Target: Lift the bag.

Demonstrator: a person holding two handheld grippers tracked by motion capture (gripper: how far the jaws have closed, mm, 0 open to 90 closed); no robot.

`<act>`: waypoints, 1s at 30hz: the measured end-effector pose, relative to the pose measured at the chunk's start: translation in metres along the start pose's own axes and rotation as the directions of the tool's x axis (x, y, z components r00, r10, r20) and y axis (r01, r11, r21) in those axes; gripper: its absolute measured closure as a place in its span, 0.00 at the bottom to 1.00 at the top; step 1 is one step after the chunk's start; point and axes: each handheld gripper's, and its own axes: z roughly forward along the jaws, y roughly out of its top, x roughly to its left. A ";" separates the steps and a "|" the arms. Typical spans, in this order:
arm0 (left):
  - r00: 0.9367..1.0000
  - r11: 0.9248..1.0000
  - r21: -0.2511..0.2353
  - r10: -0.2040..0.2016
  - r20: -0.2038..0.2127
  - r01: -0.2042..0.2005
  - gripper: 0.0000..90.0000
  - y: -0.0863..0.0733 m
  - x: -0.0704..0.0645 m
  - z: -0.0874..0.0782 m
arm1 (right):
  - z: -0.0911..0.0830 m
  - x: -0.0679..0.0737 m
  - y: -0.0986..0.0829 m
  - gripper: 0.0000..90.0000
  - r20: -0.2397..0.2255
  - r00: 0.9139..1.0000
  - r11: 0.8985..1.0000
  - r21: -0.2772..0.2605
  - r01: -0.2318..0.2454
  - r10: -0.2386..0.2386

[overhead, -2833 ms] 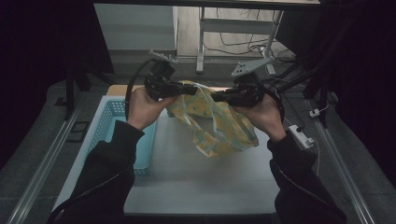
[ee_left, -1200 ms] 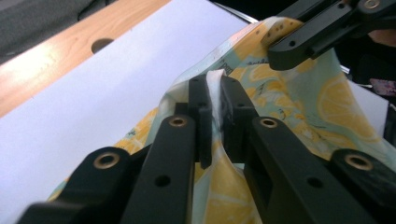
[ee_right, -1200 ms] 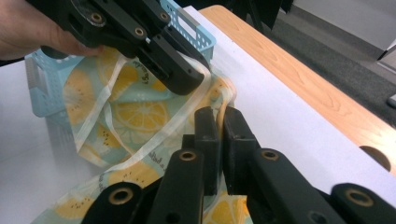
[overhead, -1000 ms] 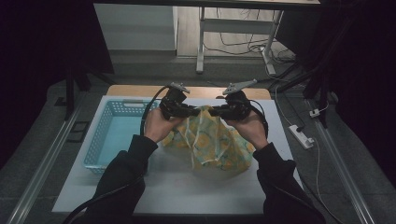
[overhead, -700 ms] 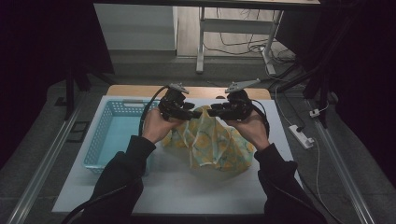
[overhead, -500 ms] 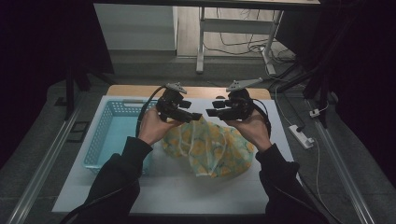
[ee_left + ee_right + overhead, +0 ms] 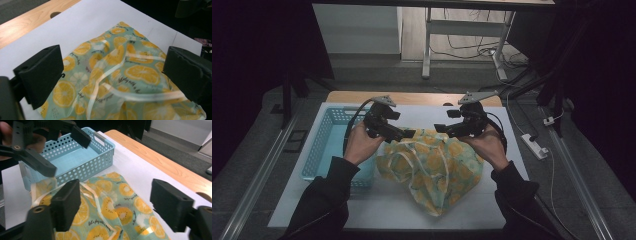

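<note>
A green cloth bag printed with orange slices (image 7: 432, 167) lies crumpled on the white table top (image 7: 377, 207), its pale handles draped over it. My left gripper (image 7: 409, 133) hovers just above the bag's far left edge, open, with nothing between its jaws. Facing it from the right, my right gripper (image 7: 439, 128) is open too, over the bag's far edge. In the left gripper view the bag (image 7: 130, 75) lies below the wide-apart jaws. The right gripper view has the bag (image 7: 112, 212) under its spread jaws and the left gripper (image 7: 63, 152) beyond.
A light blue perforated basket (image 7: 324, 145) stands at the table's left, right beside the bag; it looks empty (image 7: 100, 152). A wooden strip (image 7: 422, 97) runs along the far edge. A white power strip (image 7: 534, 146) lies off the right side.
Both grippers held the bag up between them earlier. They lowered it to the table, opened and let go; the bag has slumped flat.
</note>
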 end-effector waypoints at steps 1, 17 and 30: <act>1.000 1.000 -0.002 -0.004 -0.004 0.004 0.01 -0.003 0.000 -0.002 | 0.000 0.000 -0.002 0.22 0.002 1.000 1.000 0.000 -0.003 0.003; 0.998 0.999 -0.024 -0.037 -0.045 0.036 0.00 -0.055 -0.005 -0.033 | -0.007 0.011 -0.041 0.04 0.051 0.999 1.000 0.000 -0.002 0.002; 0.994 0.997 -0.017 -0.072 -0.086 0.071 0.00 -0.101 -0.021 -0.051 | -0.024 0.027 -0.075 0.01 0.086 0.996 1.000 -0.008 -0.003 0.004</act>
